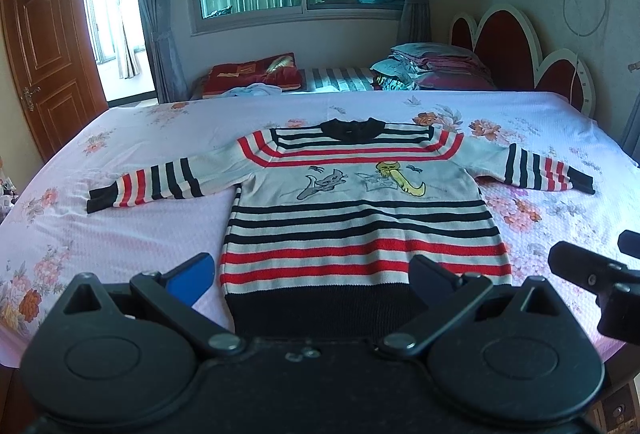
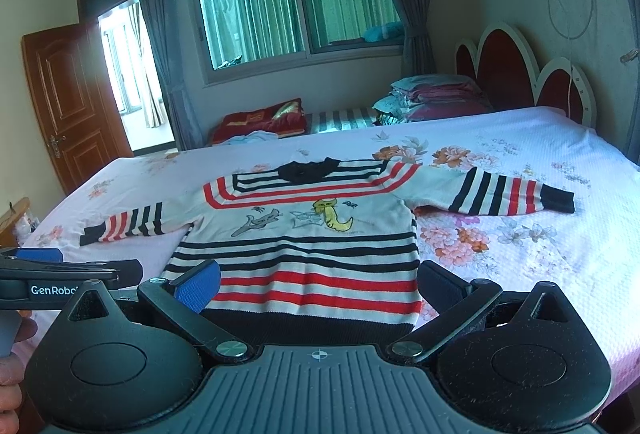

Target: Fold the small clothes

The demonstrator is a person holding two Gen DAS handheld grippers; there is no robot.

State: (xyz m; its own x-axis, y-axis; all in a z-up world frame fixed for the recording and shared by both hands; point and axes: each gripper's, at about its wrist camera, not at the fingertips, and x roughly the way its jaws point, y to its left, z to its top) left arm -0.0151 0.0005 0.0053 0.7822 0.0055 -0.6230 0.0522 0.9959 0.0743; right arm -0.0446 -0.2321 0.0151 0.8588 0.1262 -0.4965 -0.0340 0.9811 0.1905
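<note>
Knit striped child's sweater with cat pictures (image 1: 360, 210) lies flat on floral pink bedsheet (image 1: 132, 234), left gripper (image 1: 312, 276) and right gripper (image 2: 318, 286) both spread empty near hem; one-layer pinch risks bunching.

Only one piece of writing can be read. In the right wrist view, white letters spell "GenRobo" on the black side of the left gripper (image 2: 80, 276), at the left edge of the picture; the word is cut off at its end by the right gripper's own body in front of it. The sweater (image 2: 304, 234) carries embroidered cartoon animals but no letters or numbers. The red cushion (image 2: 260, 120) by the window shows yellow marks that are too small and blurred to read.
</note>
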